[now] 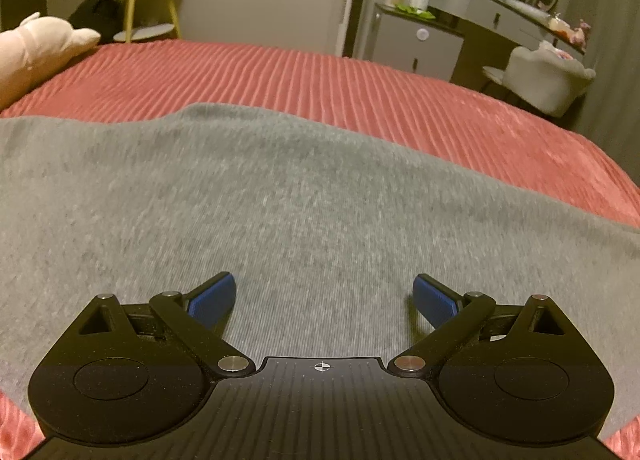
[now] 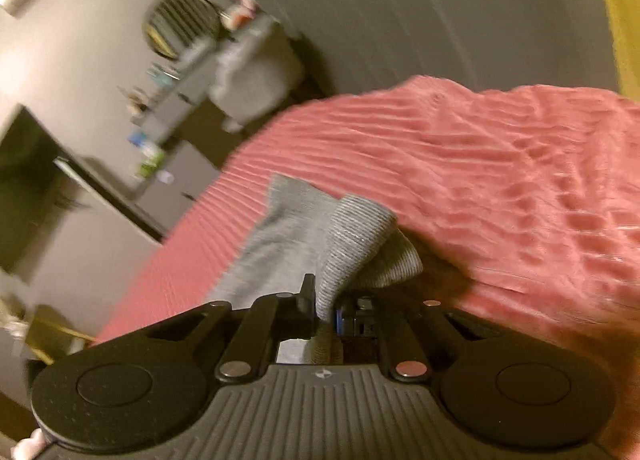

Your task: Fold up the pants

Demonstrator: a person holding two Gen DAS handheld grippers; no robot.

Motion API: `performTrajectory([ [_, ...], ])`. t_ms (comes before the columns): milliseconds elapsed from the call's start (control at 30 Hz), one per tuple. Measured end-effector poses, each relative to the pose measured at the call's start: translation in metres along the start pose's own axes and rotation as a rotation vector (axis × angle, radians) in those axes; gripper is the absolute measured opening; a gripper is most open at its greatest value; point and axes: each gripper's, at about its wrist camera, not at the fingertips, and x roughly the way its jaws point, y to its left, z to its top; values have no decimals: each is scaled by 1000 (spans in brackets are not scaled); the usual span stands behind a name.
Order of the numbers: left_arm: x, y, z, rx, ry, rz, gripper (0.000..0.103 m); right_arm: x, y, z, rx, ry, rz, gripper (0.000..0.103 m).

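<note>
Grey knit pants (image 1: 280,200) lie spread across the pink ribbed bedspread (image 1: 320,76), filling the lower half of the left wrist view. My left gripper (image 1: 324,300) hovers just over the cloth, its blue pads (image 1: 210,302) wide apart and nothing between them. In the right wrist view, which is tilted and blurred, my right gripper (image 2: 326,310) is shut on the ribbed cuff (image 2: 356,236) at a pant leg's end. The cuff stands lifted and folded over the jaws while the rest of the leg (image 2: 272,248) trails down onto the bedspread (image 2: 500,180).
A pale plush toy (image 1: 36,52) rests at the bed's far left. Beyond the bed stand a yellow-legged side table (image 1: 148,0), a grey dresser (image 1: 472,20) with bottles and a round mirror, and a padded chair (image 1: 548,80). The bed edge runs along the right.
</note>
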Motion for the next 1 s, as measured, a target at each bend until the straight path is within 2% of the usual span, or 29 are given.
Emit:
performTrajectory([
  [33,-1,1,0,-5,-1,-1,100,-5,12,-1,-38,-16,8,9],
  [100,-3,3,0,-27,-1,-5,100,-22,58,-11,-254,-79,58,9],
  [167,-3,7,1,-46,-3,-4,100,-42,111,-37,-499,-93,197,9],
  [233,-3,9,1,-55,-7,13,100,-53,154,-76,-728,-34,337,9],
  [300,-4,11,2,-65,-10,26,100,-54,180,-121,-914,49,451,9],
  [367,-6,14,1,-82,-6,24,100,-44,193,-168,-1054,183,503,11],
  [433,-7,17,1,-97,0,20,100,-24,195,-210,-1146,366,494,15],
  [467,-8,18,1,-104,1,19,100,-15,192,-228,-1164,416,464,17],
  [500,-8,18,0,-109,1,15,100,-17,191,-237,-1184,375,445,17],
  [533,-8,18,0,-111,2,13,100,-21,194,-238,-1191,363,447,20],
  [667,-5,16,2,-93,2,10,100,-22,195,-223,-1030,407,435,20],
  [800,-4,13,1,-73,0,17,100,-34,193,-233,-1041,374,407,21],
  [833,-4,13,1,-71,1,17,100,-37,195,-235,-1046,379,408,26],
  [900,-5,15,1,-80,2,9,100,-36,196,-227,-1008,437,462,48],
  [933,-6,17,1,-90,3,2,100,-38,195,-222,-950,478,519,64],
  [1000,-6,20,2,-116,2,-17,100,-39,187,-205,-760,545,626,65],
])
